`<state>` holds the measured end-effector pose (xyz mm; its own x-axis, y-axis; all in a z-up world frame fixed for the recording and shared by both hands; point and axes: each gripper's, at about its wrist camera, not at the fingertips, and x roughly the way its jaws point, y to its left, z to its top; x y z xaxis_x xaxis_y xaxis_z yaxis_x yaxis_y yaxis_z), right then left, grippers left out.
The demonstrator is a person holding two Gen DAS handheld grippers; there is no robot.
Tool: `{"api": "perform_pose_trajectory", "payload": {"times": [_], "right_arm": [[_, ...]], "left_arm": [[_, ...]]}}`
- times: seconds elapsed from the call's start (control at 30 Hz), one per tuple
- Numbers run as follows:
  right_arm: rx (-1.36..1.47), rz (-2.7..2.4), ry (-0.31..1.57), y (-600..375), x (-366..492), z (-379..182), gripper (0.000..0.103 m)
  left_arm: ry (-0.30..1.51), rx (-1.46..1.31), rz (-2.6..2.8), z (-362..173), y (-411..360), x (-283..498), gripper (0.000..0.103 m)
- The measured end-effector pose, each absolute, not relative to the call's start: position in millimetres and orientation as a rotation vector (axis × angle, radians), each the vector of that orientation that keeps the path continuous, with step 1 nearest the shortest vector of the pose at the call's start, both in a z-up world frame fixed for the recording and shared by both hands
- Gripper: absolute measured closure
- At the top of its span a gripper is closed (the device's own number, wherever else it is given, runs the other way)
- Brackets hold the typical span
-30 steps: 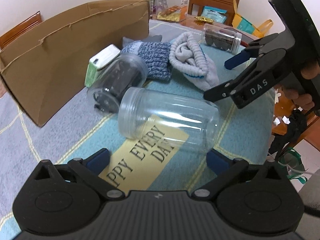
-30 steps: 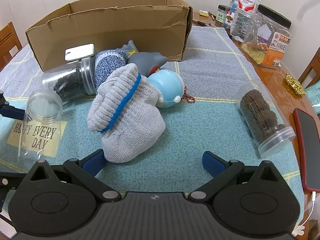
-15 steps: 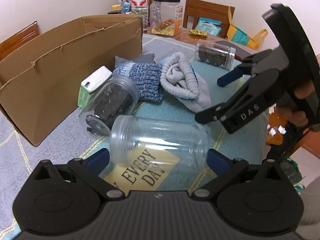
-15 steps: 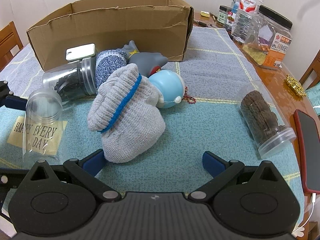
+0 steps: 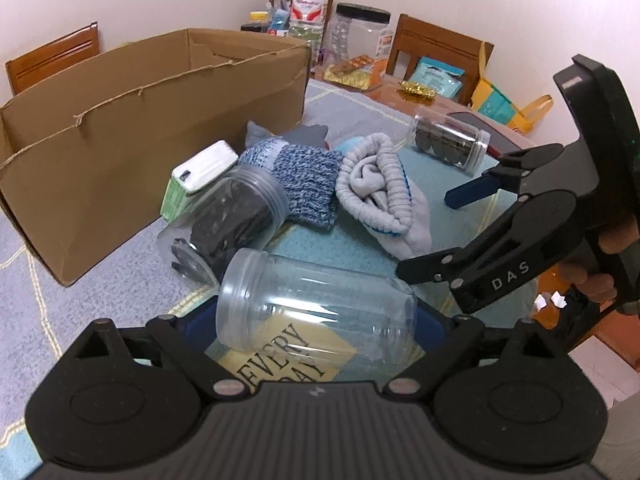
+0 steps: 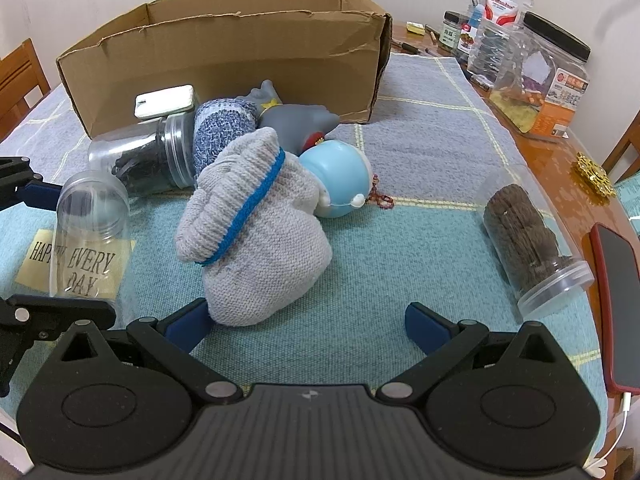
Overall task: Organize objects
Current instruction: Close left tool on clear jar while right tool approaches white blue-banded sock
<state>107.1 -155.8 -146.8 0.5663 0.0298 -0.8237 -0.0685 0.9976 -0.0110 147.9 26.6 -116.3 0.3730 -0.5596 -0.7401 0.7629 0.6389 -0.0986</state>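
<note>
Left gripper (image 5: 316, 320) astride the empty jar (image 5: 316, 312), jaws just drawn inward, blue pads at the mouth end and the base end; contact not certain from either view. Jar on its side on the cloth (image 6: 420, 160), over a yellow "HAPPY EVERY DAY" patch (image 6: 36, 260), mouth toward the box (image 6: 240, 40). Right gripper (image 6: 308, 324) spread wide, nothing between the pads, left pad just beside the grey sock (image 6: 256, 240). Behind the sock, touching it: blue knit (image 6: 220, 128), grey toy (image 6: 300, 116), blue ball (image 6: 340, 172). Dark-filled jar (image 6: 148, 156) lying just beyond the empty one, white case (image 6: 164, 100) at the box wall behind it. Cookie jar (image 6: 528, 236) on its side, well apart to the right, near a red phone (image 6: 620, 280). Bottle (image 6: 500, 20) and black-lidded canister (image 6: 548, 72) upright on bare table past the cloth.
</note>
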Motion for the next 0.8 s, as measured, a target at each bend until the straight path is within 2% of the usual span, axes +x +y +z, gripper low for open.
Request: {"api": "perform_pose_trajectory", "payload": {"times": [0.63,0.73,0.8], "right_arm": [[-0.083,0.178,0.991,-137,139,-146,0.0],[-0.091,0.2,0.989,-134,145,-143,0.004],[-0.101,0.209,0.998,-134,148,-142,0.012]], "left_arm": [[0.875,0.251,-0.687,-104,61,156,0.009],[0.879,0.25,-0.669,-102,62,158,0.009],[0.887,0.249,-0.662,-101,62,159,0.009]]}}
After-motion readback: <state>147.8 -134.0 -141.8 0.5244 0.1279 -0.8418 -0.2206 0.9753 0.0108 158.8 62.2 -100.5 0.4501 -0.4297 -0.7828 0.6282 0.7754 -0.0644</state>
